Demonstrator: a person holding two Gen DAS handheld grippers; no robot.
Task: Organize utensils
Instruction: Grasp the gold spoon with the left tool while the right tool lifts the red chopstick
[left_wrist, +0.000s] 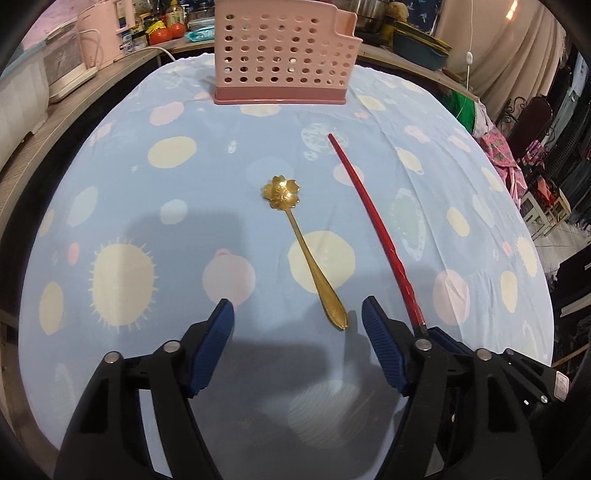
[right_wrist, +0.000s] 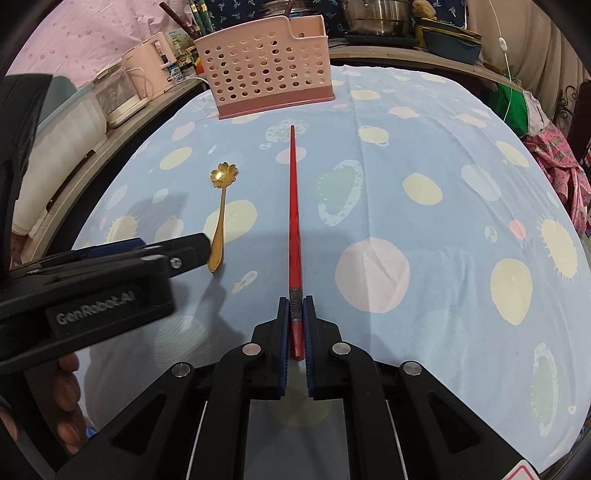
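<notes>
Both grippers: black linkage arms, silver rivets, ribbed blue fingers (left_wrist: 380, 343); left gripper (right_wrist: 110, 280) marked "GenRobot.AI"

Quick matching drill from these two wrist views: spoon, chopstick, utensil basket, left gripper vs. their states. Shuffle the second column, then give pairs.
Things:
1. gold flower spoon
2. red chopstick
3. pink utensil basket
4. left gripper

States:
A. open, its tips either side of a handle end
B. clamped at its thick end by the right gripper
C. standing upright at the far end of the tablecloth
D. lying flat on the cloth, ungrasped

Pairs: 1-D, 2-B, 3-C, 4-A
</notes>
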